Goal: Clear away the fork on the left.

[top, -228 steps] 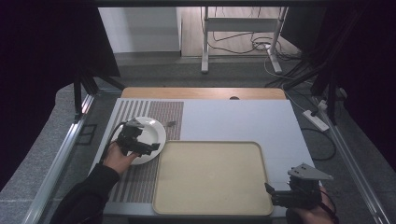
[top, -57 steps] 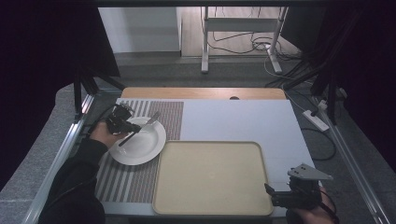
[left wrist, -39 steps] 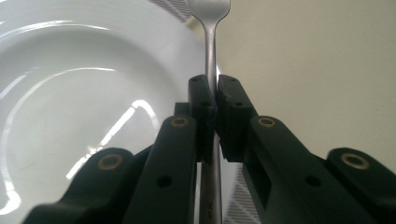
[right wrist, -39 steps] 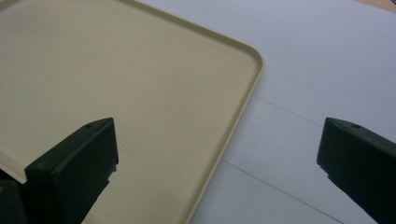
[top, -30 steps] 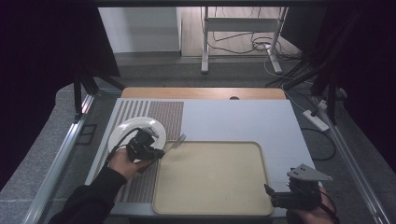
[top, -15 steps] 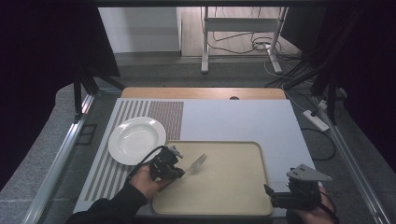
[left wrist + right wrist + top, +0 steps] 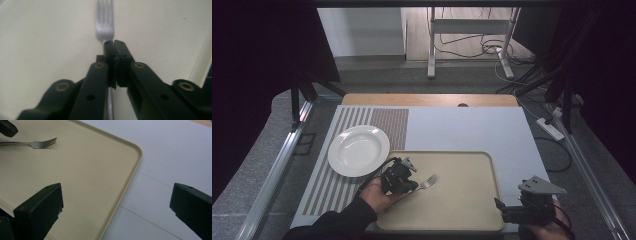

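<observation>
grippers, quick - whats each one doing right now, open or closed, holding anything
Left gripper: closed on the fork, over the tray.
Right gripper: open, holding nothing, at the tray's near right corner.

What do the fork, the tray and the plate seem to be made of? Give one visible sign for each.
Fork: probably steel, silvery with a soft sheen on the tines.
Tray: likely plastic, matte beige, with a moulded raised rim and rounded corners.
Plate: looks like glazed ceramic, white and smooth with a faint gloss, though white plastic cannot be ruled out.
</observation>
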Demonstrator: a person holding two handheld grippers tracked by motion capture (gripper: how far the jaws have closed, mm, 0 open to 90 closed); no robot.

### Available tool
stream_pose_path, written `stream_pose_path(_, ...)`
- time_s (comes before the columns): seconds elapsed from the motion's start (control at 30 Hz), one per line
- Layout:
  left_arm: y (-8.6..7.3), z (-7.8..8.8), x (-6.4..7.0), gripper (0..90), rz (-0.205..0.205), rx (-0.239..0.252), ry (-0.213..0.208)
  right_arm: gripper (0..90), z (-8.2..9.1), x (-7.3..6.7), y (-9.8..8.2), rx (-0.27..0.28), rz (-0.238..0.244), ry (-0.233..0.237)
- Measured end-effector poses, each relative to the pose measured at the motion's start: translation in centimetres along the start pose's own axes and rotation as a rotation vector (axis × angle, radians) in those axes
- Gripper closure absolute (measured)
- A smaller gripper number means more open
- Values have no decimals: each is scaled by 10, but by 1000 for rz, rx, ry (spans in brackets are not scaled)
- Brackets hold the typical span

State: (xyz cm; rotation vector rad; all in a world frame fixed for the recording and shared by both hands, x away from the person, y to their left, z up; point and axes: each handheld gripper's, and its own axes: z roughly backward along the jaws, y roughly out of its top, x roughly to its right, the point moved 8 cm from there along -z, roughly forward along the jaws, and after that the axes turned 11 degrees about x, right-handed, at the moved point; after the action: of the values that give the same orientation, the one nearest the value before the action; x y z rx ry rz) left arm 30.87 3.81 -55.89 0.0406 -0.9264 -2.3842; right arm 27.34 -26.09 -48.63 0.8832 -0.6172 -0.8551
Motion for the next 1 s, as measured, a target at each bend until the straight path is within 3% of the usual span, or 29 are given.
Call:
stream_pose_path(0.13,-6,-13,1,885,-49,-71,26,0,0,0,0,0,2,-1)
stream_pose_path(0.23,-8,-17,-6,885,-40,-80,48,0,0,0,0,1,3,1)
stream_pose_path(0.3,-10,-17,-15,885,-47,-93,96,0,0,0,0,1,4,1)
stream_pose_path(0.4,-11,-14,-27,885,2,-81,103,0,0,0,0,1,3,2)
stream_pose_path(0.53,-14,-9,-39,885,37,-78,127,0,0,-1,0,2,5,4)
stream_pose_path(1.0,-22,2,-65,884,98,-73,154,0,0,-1,0,0,8,5)
